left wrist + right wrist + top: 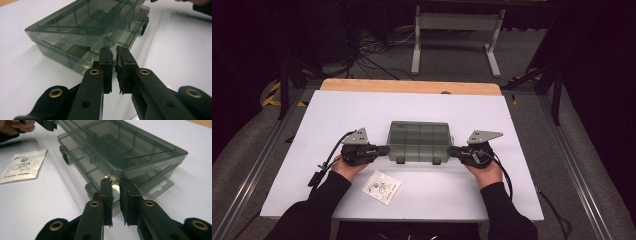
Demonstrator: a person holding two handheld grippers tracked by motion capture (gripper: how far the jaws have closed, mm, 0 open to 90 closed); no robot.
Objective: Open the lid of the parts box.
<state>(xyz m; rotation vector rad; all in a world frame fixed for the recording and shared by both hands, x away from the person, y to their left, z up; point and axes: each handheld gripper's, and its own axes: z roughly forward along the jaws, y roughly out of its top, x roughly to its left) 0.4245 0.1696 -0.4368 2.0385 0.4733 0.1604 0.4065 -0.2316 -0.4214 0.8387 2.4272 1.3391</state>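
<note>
The left claw (113,51) is nearly closed, its jaws pinching what looks like the lid's edge at the left end of the smoky, see-through compartment box (419,141); a thin gap is remaining between the pads (106,62) where the plastic is sitting. The right claw (115,182) is doing the same at the opposite end, its jaws drawn almost together on the lid's rim. Both hands are holding steady at the box's two short sides.

In both gripper views the lid is standing slightly above the tray, a gap showing along the side nearer the person, so the opening seems to be just starting: the lid is gripped and cracked, not swung back. The latches (417,161) along that side are hanging loose, which suggests they are already undone. The compartments look empty, as far as the tinted plastic is letting one see.

The box is resting in the middle of the white desk (362,107). A small printed sachet (382,187) is lying near the person's left forearm, untouched, possibly waiting to go inside.
</note>
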